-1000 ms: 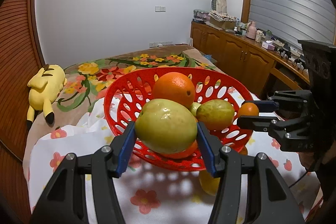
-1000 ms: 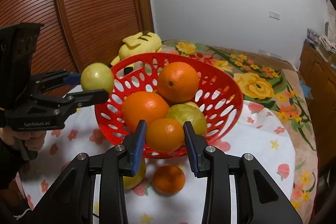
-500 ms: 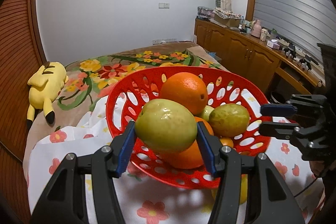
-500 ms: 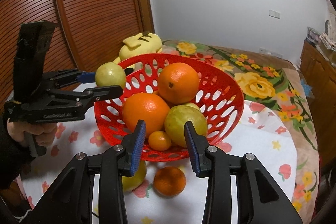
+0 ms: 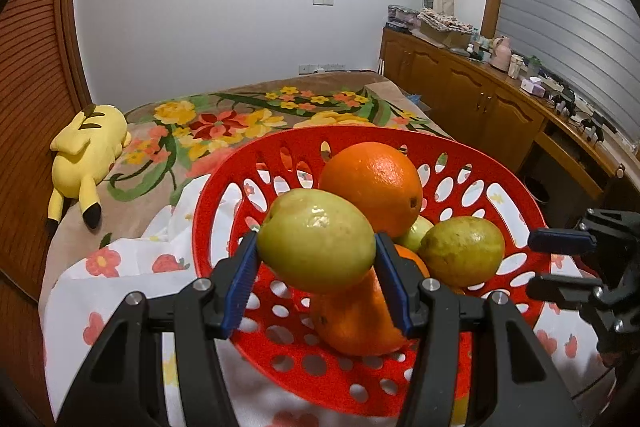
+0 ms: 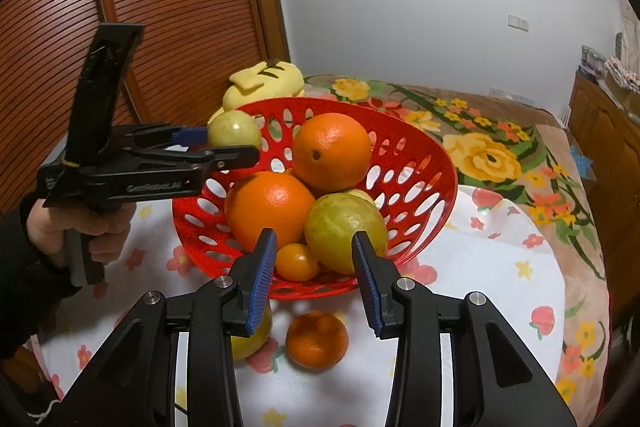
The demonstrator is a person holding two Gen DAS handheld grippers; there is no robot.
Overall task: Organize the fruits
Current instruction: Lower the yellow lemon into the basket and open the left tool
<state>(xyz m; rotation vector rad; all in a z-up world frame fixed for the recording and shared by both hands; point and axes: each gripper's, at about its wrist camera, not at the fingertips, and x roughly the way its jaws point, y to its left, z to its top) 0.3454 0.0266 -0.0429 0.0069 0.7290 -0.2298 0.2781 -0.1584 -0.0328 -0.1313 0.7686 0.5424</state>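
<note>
Opposed close wrist views — shared red basket [image 5: 460,155] [image 6: 424,147]

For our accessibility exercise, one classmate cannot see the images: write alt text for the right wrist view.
The open, empty right gripper hovers before a red basket of oranges and green fruit on a floral tablecloth. At the basket's left rim the left gripper holds a green fruit. A small orange lies on the cloth in front of the basket.

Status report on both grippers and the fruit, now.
Left gripper shut on green pear, at red basket rim. Right gripper open, empty. Small orange on the cloth. Nothing blocking.
</note>
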